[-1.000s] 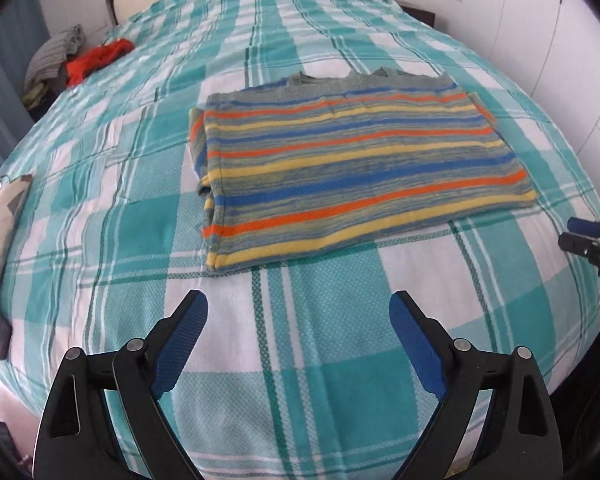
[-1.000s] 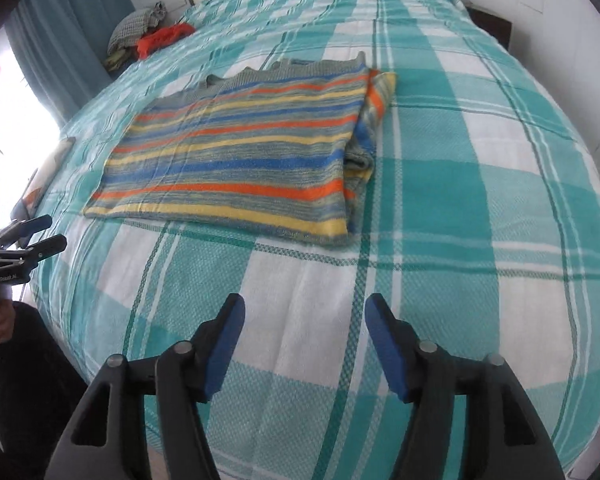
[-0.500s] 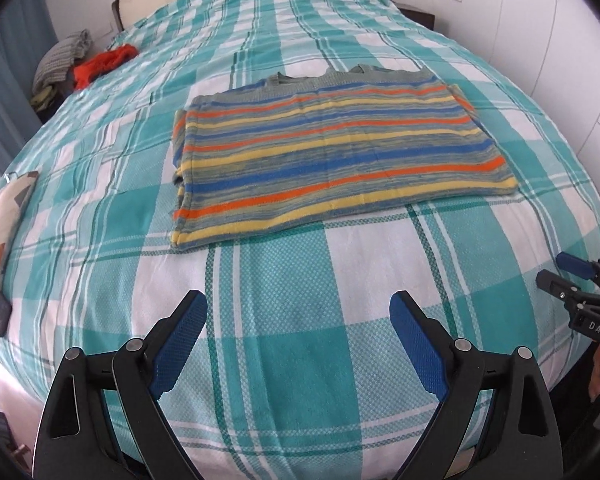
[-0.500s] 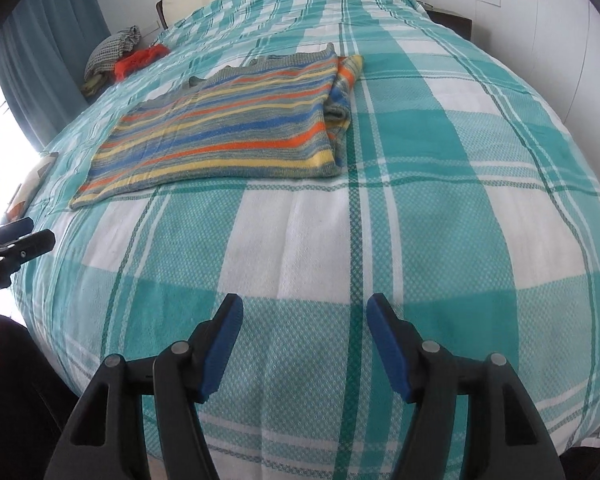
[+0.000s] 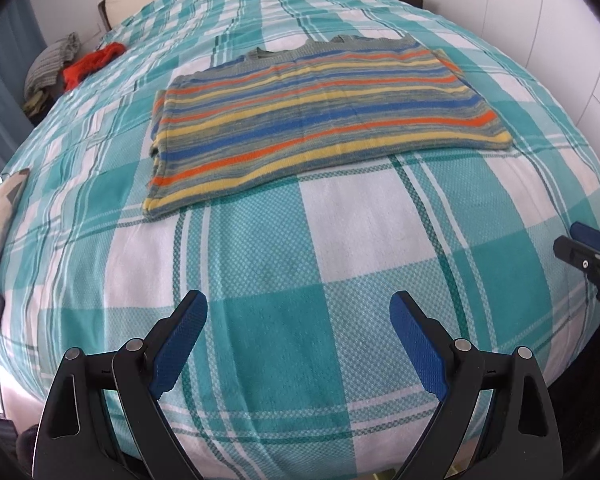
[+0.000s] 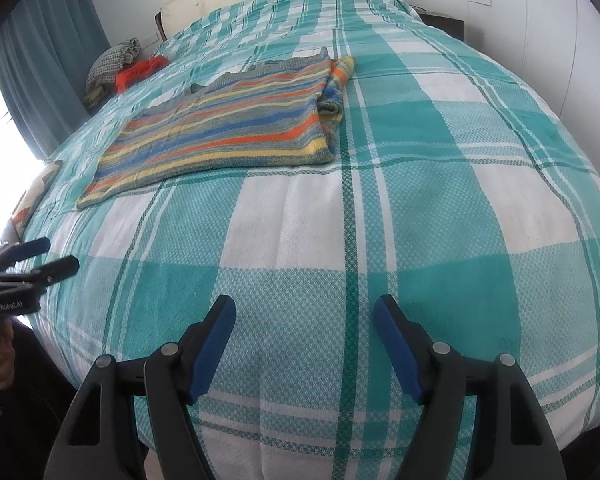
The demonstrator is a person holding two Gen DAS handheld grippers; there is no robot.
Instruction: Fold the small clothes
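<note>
Bed [image 5: 284, 248] w/ teal-white check cover; folded striped sweater [image 5: 320, 120] flat mid-bed, red cloth [image 5: 92, 62] & grey cloth [image 5: 48, 70] near headboard, far left

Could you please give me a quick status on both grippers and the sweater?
Left gripper and right gripper: jaws open, empty. Striped sweater flat on bed, partly folded. Path unobstructed.

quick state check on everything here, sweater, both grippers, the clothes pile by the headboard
striped sweater: lying flat on the bedspread, sides tucked under, untouched
left gripper: jaws open, empty, apart from the sweater
right gripper: jaws open, empty, apart from the sweater
clothes pile: bunched, unfolded, at the far left of the bed
plaid bedspread: spread smooth over the bed
</note>
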